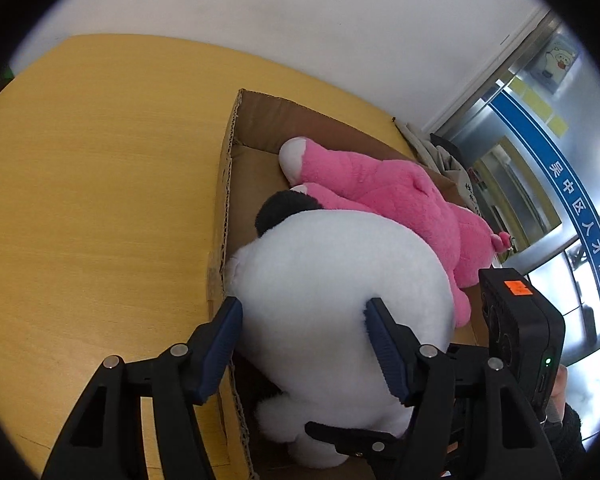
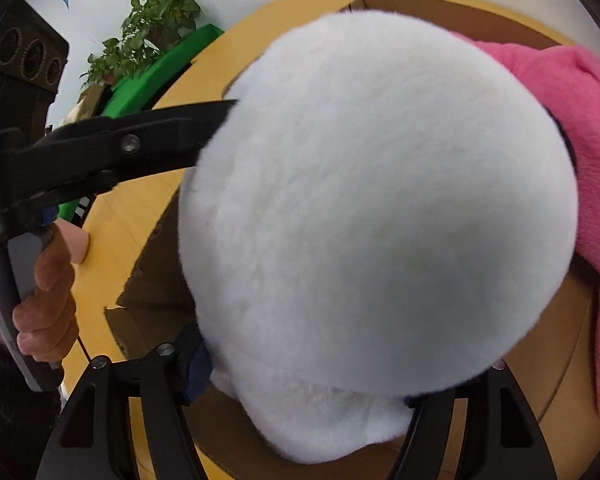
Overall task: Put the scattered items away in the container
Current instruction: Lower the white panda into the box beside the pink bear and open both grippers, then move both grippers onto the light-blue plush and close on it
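A big white plush toy (image 1: 332,288) with a black ear sits in the open cardboard box (image 1: 226,184), on top of a pink plush toy (image 1: 404,196). My left gripper (image 1: 304,320) is shut on the white plush, its blue pads (image 1: 382,340) pressed into the plush's side. In the right wrist view the white plush (image 2: 380,200) fills the frame. My right gripper (image 2: 308,376) is shut on it from below, fingers mostly buried in fur. The pink plush (image 2: 580,140) lies to its right in the box (image 2: 152,280).
The box stands on a yellow wooden table (image 1: 100,200). A white wall is behind it, and a glass door with a blue banner (image 1: 572,184) at right. A potted plant (image 2: 148,32) and a green object (image 2: 160,68) stand beyond the table's far edge.
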### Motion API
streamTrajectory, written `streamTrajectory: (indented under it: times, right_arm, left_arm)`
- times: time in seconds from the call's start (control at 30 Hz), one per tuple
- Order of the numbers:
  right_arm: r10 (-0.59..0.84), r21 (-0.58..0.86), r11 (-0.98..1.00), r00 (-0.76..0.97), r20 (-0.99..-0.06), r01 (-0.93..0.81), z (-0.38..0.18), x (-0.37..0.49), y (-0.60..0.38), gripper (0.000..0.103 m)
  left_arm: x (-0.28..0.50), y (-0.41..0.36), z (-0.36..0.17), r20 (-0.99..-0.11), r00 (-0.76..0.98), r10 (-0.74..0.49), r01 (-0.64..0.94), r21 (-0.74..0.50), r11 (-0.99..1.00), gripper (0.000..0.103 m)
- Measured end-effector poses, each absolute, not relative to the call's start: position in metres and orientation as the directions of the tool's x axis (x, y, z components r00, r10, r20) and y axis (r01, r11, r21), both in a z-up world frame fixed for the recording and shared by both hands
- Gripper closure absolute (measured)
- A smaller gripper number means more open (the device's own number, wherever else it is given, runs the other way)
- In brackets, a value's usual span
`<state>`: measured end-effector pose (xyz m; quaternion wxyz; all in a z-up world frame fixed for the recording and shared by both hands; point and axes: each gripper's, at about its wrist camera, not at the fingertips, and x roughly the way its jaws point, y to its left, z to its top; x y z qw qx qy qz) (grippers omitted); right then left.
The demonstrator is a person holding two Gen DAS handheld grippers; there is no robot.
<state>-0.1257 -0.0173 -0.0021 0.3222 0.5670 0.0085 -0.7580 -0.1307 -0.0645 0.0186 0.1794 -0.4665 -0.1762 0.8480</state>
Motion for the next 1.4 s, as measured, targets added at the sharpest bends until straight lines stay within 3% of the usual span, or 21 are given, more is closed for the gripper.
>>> streamTrajectory:
  times: [0.13,0.23,0.43,0.57,0.77,0.93,1.07,1.4]
  right_arm:
    - [-0.479,0.356,-0.807,-0.172,-0.861,0.471,0.005,-0.157,0.008,0.015]
    - [-0.486,0.332,-0.806,-0.228,-0.844,0.49,0.032,-0.135,0.001,0.014]
    - [-0.424,0.126,-0.851,-0.526,-0.737,0.51,0.113,-0.05,0.047,0.0]
    - [-0.379,0.092,-0.898,-0.649,-0.66,0.431,0.143,-0.017,0.076,0.0]
    - [-0.295,0.105,-0.95,-0.735,-0.61,0.294,0.149,0.039,0.141,0.0]
    - [-0.241,0.114,-0.969,-0.746,-0.621,0.218,0.144,0.049,0.166,0.0]
    - [-0.246,0.123,-0.969,-0.757,-0.605,0.216,0.149,0.052,0.174,0.0]
    - [-0.236,0.101,-0.97,-0.744,-0.626,0.222,0.137,0.062,0.172,0.0]
  left_arm:
    - [-0.124,-0.062,0.025,-0.731,-0.525,0.436,-0.112,-0.448,-0.887,0.039]
    - [-0.111,-0.067,0.034,-0.732,-0.556,0.393,-0.055,-0.439,-0.897,0.041]
    - [-0.055,-0.059,0.059,-0.68,-0.623,0.387,-0.102,-0.42,-0.902,0.041]
    - [-0.003,-0.034,0.067,-0.662,-0.668,0.341,-0.129,-0.348,-0.929,0.028]
    - [0.052,0.01,0.066,-0.647,-0.688,0.328,-0.149,-0.318,-0.937,0.028]
    - [0.082,0.031,0.071,-0.618,-0.722,0.311,-0.164,-0.284,-0.945,0.028]
    - [0.097,0.043,0.071,-0.622,-0.735,0.269,-0.159,-0.228,-0.961,0.028]
    - [0.112,0.053,0.074,-0.617,-0.741,0.267,-0.139,-0.248,-0.959,0.028]
